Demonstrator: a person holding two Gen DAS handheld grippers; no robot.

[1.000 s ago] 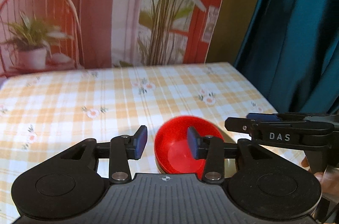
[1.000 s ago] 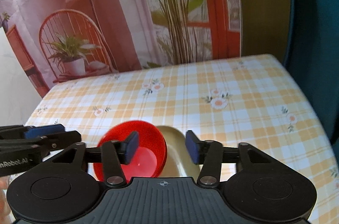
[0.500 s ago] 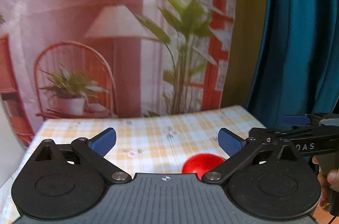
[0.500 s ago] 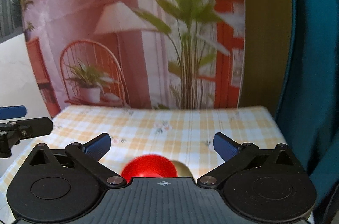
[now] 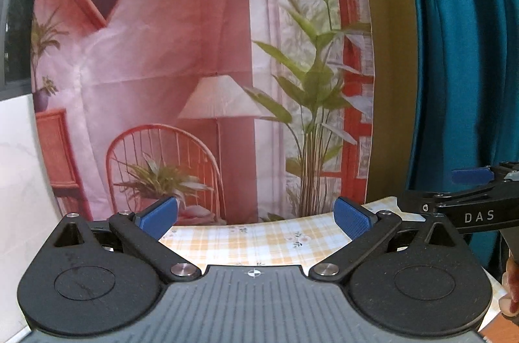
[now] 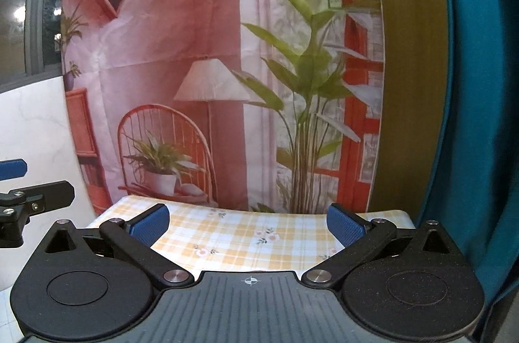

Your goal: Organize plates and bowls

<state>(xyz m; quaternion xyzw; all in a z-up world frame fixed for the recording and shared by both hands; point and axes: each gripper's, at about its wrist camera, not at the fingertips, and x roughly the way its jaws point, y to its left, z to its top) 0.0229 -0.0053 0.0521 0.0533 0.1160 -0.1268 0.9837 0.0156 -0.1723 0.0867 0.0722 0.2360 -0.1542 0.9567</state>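
Note:
No plate or bowl shows in either view; both gripper bodies hide the near part of the table. My left gripper [image 5: 254, 219] stands open wide, high over the yellow checked tablecloth [image 5: 259, 242], with nothing between its blue pads [image 5: 157, 217]. My right gripper [image 6: 248, 226] is also open and empty above the cloth [image 6: 243, 239]. In the left wrist view the right gripper [image 5: 454, 190] sits at the right edge. The left gripper [image 6: 32, 180] shows at the left edge of the right wrist view.
A printed backdrop [image 5: 211, 83] of a lamp, chair and plants hangs behind the table's far edge. A teal curtain [image 5: 470, 51] falls on the right. A person's fingers [image 5: 511, 287] show at the right edge. A white wall [image 6: 32, 122] is on the left.
Both grippers rose and tilted up from the table. Their jaws went from partly closed to wide open. The red bowl and the cream plate beside it dropped out of view.

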